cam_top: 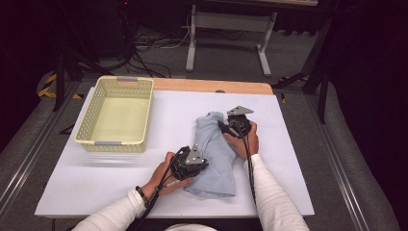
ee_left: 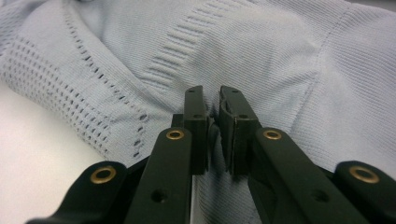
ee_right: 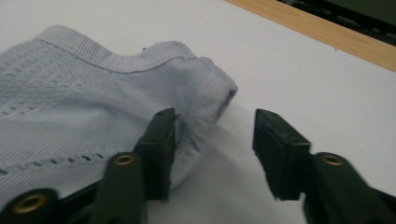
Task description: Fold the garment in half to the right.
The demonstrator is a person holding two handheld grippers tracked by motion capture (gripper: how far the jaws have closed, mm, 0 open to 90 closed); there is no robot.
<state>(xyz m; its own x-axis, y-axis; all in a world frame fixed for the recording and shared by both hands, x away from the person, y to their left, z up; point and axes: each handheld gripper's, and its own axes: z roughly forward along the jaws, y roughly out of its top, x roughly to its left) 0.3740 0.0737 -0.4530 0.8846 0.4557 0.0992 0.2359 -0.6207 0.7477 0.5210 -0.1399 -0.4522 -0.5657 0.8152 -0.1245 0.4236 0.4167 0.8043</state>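
Left gripper [ee_left: 212, 109]: nearest the lens in its own view, jaws clenched on a pinch of the light blue knit garment [ee_left: 261, 60]; in the high view it sits at the garment's near left edge.
Right gripper [ee_right: 215, 140]: jaws released and standing apart. One jaw lies against the garment's ribbed edge, the other is over bare counter [ee_right: 303, 79]; nothing is pinched between them.
Garment: lies folded and bunched on the white counter sheet, right of centre in the high view, running from the left gripper [cam_top: 190, 163] up to the right gripper [cam_top: 235, 122]. It shows a ribbed hem and rows of small eyelet holes.
Basket [cam_top: 144, 110]: pale yellow, perforated sides, on the counter's far left, well apart from the garment.
Counter edge: a strip of wood shows beyond the white sheet.
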